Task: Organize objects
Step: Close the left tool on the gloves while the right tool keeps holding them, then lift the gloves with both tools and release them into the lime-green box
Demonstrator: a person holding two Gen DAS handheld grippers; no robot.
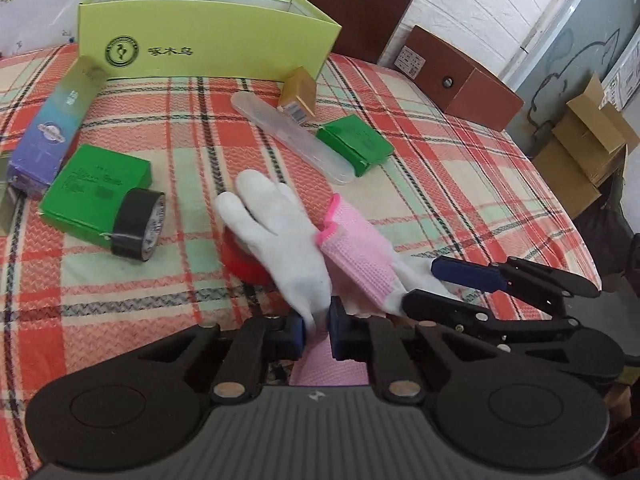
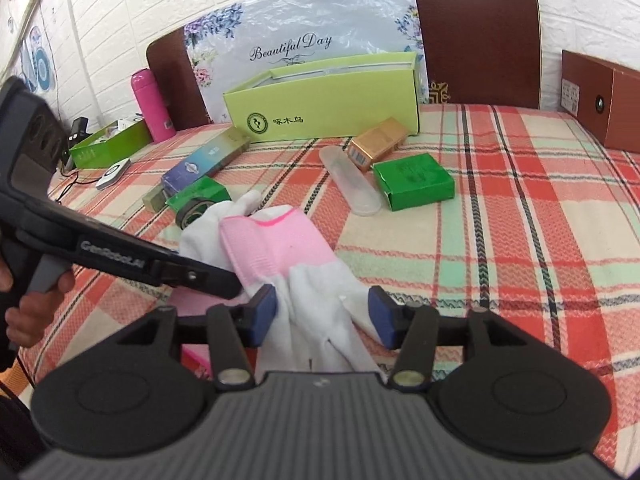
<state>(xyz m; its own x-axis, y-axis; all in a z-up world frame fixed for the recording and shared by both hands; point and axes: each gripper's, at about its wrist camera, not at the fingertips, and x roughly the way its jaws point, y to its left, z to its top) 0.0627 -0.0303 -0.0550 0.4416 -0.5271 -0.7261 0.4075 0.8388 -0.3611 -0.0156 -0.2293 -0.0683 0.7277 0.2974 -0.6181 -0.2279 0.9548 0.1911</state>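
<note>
Two white gloves with pink cuffs lie crossed on the checked tablecloth. My left gripper [image 1: 318, 330] is shut on the white glove [image 1: 280, 232], whose fingers point away over a red tape roll [image 1: 240, 262]. The second glove [image 1: 360, 252] lies across to the right; its white fingers [image 2: 320, 320] sit between the pads of my right gripper [image 2: 322, 314], which is open around them. The right gripper also shows in the left wrist view [image 1: 452, 284], and the left gripper shows in the right wrist view [image 2: 236, 286].
A lime-green open box [image 1: 208, 40] stands at the back. In front of it are a gold box [image 1: 298, 94], a clear plastic case [image 1: 292, 136], two green boxes [image 1: 354, 142] [image 1: 96, 196], black tape [image 1: 140, 224] and a blue-purple carton [image 1: 52, 128]. A brown box [image 1: 460, 76] is at right.
</note>
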